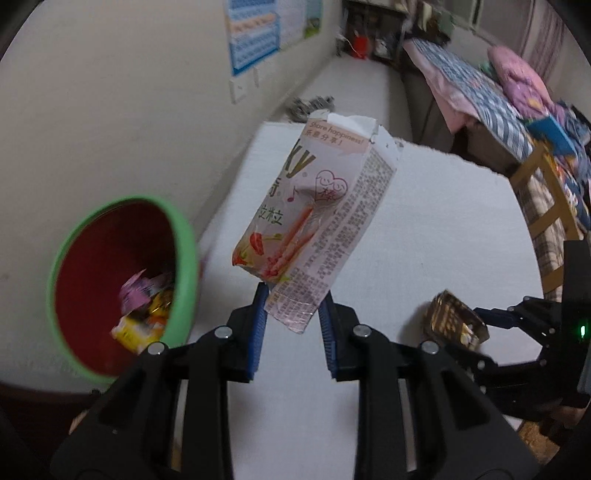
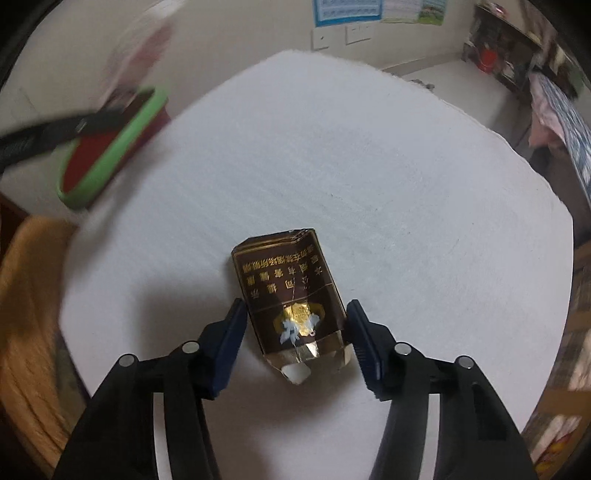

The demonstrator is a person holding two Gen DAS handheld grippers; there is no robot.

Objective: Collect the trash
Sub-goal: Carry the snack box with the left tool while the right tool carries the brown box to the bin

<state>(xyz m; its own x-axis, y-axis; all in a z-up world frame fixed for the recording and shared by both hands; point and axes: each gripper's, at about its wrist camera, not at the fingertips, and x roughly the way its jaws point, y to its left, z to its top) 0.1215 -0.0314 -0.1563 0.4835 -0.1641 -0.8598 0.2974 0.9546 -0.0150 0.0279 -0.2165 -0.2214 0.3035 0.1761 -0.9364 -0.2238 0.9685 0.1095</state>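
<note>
A torn pink snack box (image 1: pixel 314 206) hangs in the air above the white round table (image 1: pixel 424 221), pinched at its lower end by my left gripper (image 1: pixel 293 295), which is shut on it. To its left stands a red bin with a green rim (image 1: pixel 184 258), holding several wrappers. A crumpled brown and gold cigarette pack (image 2: pixel 288 288) lies on the table (image 2: pixel 332 147). My right gripper (image 2: pixel 295 310) is closed around it, a blue pad touching each side. The left wrist view shows this pack (image 1: pixel 454 321) low at the right. The bin (image 2: pixel 122 147) appears blurred at the far left.
A pale wall with posters (image 1: pixel 255 33) runs close behind the bin and table. A bed with patterned blankets (image 1: pixel 480 92) and a wooden frame (image 1: pixel 546 206) lie beyond the table's right edge. A brown wooden surface (image 2: pixel 29 314) sits at the left below the table's rim.
</note>
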